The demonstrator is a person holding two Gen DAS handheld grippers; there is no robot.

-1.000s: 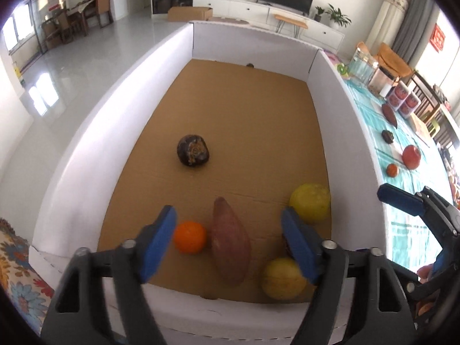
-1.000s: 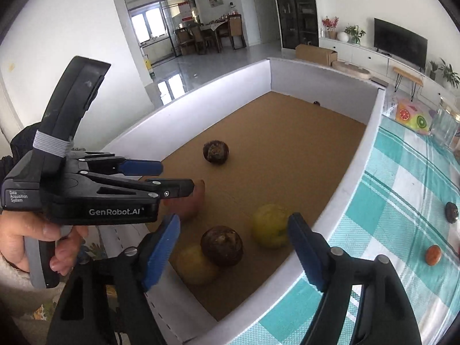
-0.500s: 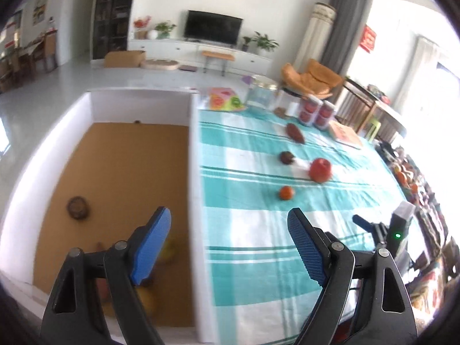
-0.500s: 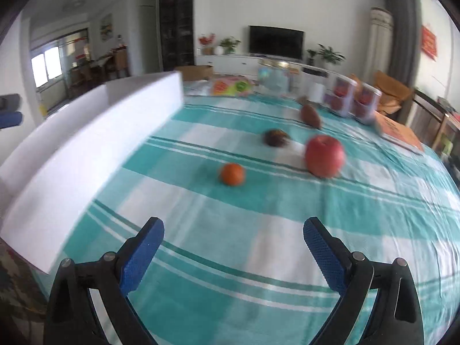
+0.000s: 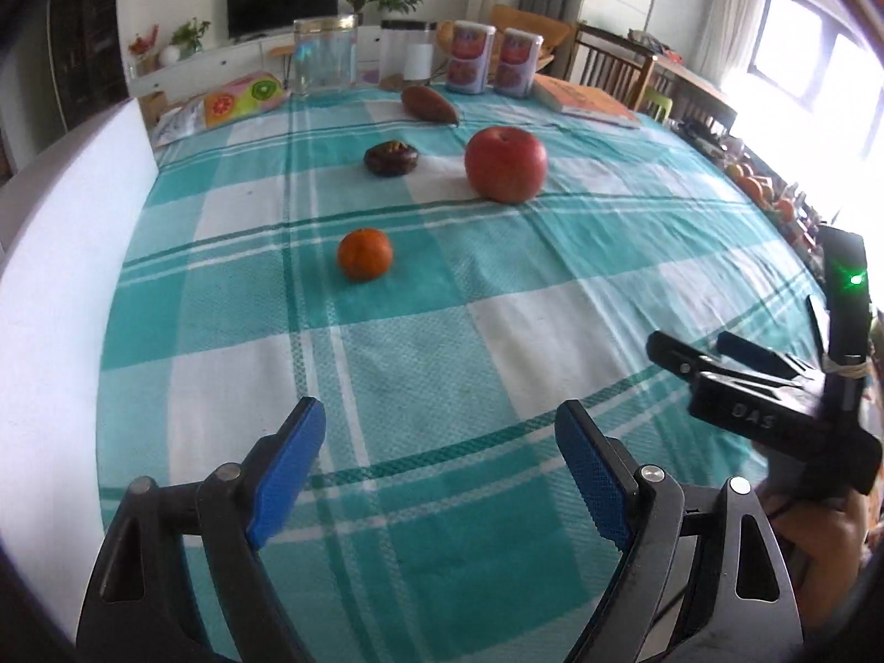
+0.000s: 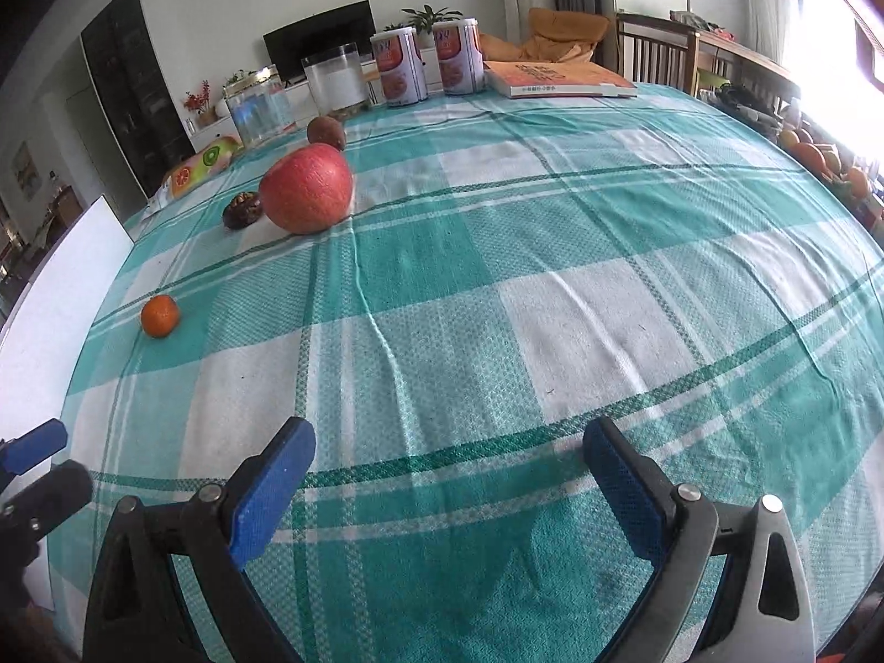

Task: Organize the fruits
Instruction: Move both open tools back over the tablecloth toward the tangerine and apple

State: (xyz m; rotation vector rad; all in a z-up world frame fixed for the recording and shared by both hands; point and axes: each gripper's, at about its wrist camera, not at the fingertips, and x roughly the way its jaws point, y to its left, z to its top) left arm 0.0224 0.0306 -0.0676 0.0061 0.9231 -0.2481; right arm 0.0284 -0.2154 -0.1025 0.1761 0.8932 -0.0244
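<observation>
On the teal checked tablecloth (image 5: 442,342) lie a small orange (image 5: 364,254), a red apple (image 5: 505,164), a dark brown round fruit (image 5: 391,158) and a sweet potato (image 5: 428,104). The right wrist view shows the same orange (image 6: 159,316), apple (image 6: 305,189), dark fruit (image 6: 242,210) and sweet potato (image 6: 326,131). My left gripper (image 5: 439,464) is open and empty, low over the cloth, well short of the orange. My right gripper (image 6: 447,486) is open and empty, over the cloth to the right of the fruits. It also shows at the right of the left wrist view (image 5: 735,353).
The white wall of the box (image 5: 61,232) runs along the table's left side. At the far edge stand a glass jar (image 5: 323,55), a white-lidded jar (image 5: 406,55), two red-labelled cans (image 5: 492,58), a book (image 5: 585,102) and a fruit-print pouch (image 5: 237,99).
Both grippers have swung from over the cardboard box with fruits in it to the tablecloth on its right. They now face the loose fruits. Both stayed open and empty.
</observation>
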